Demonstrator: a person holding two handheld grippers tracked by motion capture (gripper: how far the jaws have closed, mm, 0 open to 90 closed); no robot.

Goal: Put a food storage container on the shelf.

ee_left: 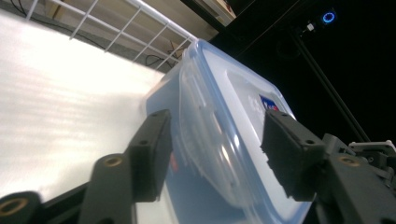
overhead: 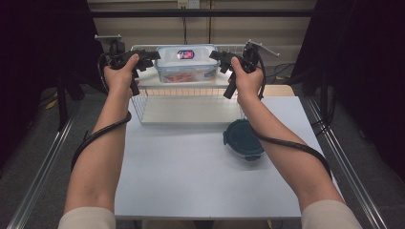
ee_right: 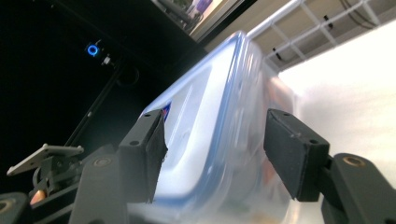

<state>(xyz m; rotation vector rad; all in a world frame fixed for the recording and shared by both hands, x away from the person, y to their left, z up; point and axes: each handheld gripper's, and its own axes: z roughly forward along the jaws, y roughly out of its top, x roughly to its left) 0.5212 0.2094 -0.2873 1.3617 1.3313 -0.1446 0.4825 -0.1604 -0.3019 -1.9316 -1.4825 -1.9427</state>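
Observation:
A clear plastic food box (overhead: 186,67) with a blue-rimmed lid and red contents stands on the white upper shelf of a wire rack (overhead: 142,102) at the table's far side. My left gripper (overhead: 152,58) is at the box's left end. In the left gripper view the box (ee_left: 219,121) lies between the spread jaws of that gripper (ee_left: 217,149), and the pads do not press on it. My right gripper (overhead: 215,58) is at the box's right end. Its jaws (ee_right: 212,149) straddle the box's lid edge (ee_right: 210,121) with gaps on both sides.
A dark teal round lidded bowl (overhead: 243,139) sits on the pale table (overhead: 191,167), just in front of the rack and under my right forearm. Black cables trail along both forearms. Dark curtains flank the table.

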